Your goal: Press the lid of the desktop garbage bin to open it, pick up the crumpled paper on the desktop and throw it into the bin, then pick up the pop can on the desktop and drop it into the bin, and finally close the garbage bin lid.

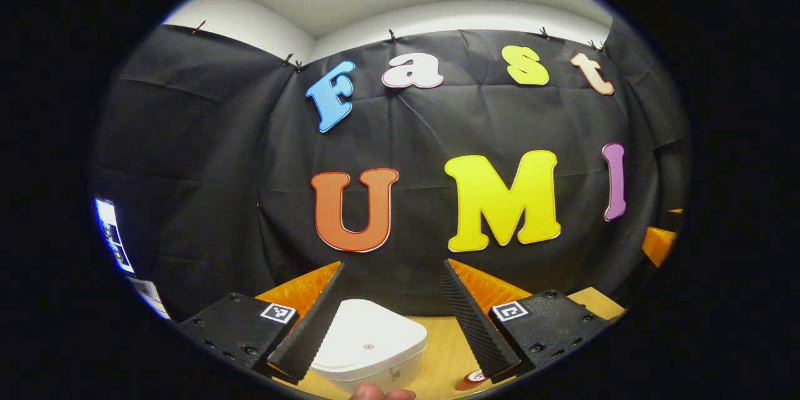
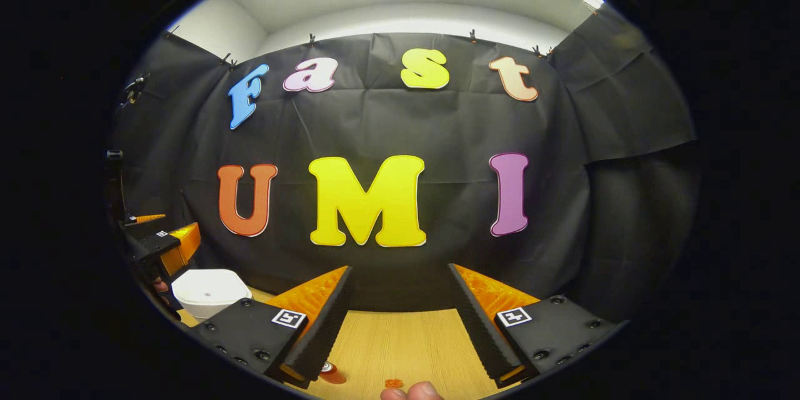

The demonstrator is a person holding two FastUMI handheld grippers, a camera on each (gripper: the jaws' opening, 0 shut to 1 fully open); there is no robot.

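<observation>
**Both tools hanging open over the desk, bin lid down**

In the left gripper view, the left tool [image 1: 394, 315] is hovering with its fingers spread wide — the white garbage bin [image 1: 369, 344] is sitting on the wooden desk [image 1: 444, 350] just beyond them, lid shut. In the right gripper view, the bin [image 2: 209, 290] is standing far left, and the right tool [image 2: 400, 319] is gaping open over bare desk — gripping nothing.

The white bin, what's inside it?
Can't tell. The white bin has its lid shut, hiding the inside. It sits on the wooden table, between the open left claw's fingers.
</observation>
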